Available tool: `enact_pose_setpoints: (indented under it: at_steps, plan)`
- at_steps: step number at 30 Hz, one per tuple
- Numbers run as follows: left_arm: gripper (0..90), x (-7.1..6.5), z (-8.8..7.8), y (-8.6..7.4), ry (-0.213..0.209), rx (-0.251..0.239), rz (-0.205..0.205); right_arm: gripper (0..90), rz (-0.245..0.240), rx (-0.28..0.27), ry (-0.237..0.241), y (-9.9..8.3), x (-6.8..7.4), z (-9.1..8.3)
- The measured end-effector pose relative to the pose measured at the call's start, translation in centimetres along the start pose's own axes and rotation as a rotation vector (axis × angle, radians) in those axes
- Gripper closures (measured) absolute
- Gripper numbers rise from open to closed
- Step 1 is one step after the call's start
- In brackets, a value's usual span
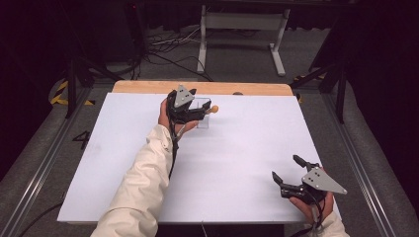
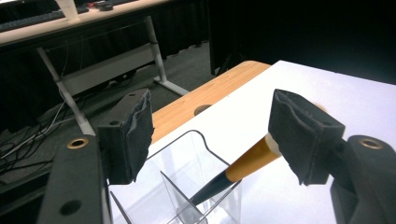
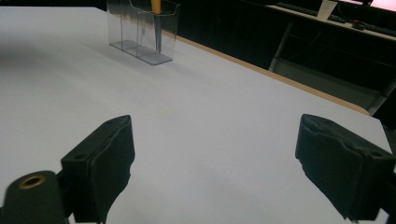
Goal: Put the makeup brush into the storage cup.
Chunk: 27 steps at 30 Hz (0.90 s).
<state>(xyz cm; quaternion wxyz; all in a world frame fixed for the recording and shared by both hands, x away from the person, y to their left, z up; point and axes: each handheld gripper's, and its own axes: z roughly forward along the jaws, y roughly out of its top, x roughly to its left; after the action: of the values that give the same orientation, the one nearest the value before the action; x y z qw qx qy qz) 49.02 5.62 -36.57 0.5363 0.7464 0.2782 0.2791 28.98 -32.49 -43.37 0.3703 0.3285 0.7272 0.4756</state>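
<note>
Brush (image 2: 243, 163), orange handle with a dark lower part, stands tilted in a clear plastic holder (image 2: 187, 186). Long axis runs diagonal in the left gripper view: dark end down inside a compartment, orange end up and out past the holder's rim toward the right-hand jaw. Handle top sits just beside or behind that jaw's pad; can't tell if it touches. Left gripper (image 2: 210, 135) jaws moderately wide, nothing pressed between the pads. Holder sits below and between the jaws.

In the high view the left gripper (image 1: 190, 109) is at the holder (image 1: 203, 114) near the table's far edge, brush tip (image 1: 214, 109) poking out to its right.

Right gripper (image 3: 212, 163) jaws spread wide, nothing between them; holder (image 3: 142, 32) well beyond them, up-left. In the high view it (image 1: 286, 170) hovers at the near right corner, well apart.

Surface: white sheet (image 1: 237, 158) over a wooden tabletop (image 1: 148, 87), wood strip bare at the far edge. Room dark, grey carpet, floor cables, a white desk frame (image 1: 242, 29) behind.
</note>
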Motion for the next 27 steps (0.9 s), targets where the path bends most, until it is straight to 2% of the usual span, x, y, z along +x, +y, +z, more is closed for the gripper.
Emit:
enact_pose_setpoints:
  at_steps: [7, 13, 17, 19, 24, 27]
  plan:
    - [18.7, 0.0, -0.5, 0.1, 0.017, 0.001, 0.014, 12.5, 0.001, 0.001, 0.001, 0.0, 0.0, 0.0]
    - [14.9, 0.0, -1.0, 0.1, 0.013, 0.007, 0.044, 12.5, -0.001, 0.001, 0.002, 0.0, 0.1, 0.0]
    - [11.3, 0.1, -1.4, 0.1, 0.018, -0.009, 0.037, 12.5, -0.003, 0.002, 0.003, 0.0, 0.1, 0.0]
    - [10.0, 0.1, -1.6, 0.2, 0.022, -0.001, 0.040, 12.5, -0.003, 0.004, 0.004, 0.0, 0.1, 0.0]
    - [5.5, 0.2, -2.0, 0.1, -0.005, -0.003, 0.057, 12.6, -0.004, 0.006, 0.005, 0.0, 0.1, 0.0]
    - [4.8, 0.0, -2.2, 0.2, -0.005, -0.006, 0.064, 12.6, -0.006, 0.005, 0.006, 0.0, 0.1, 0.1]
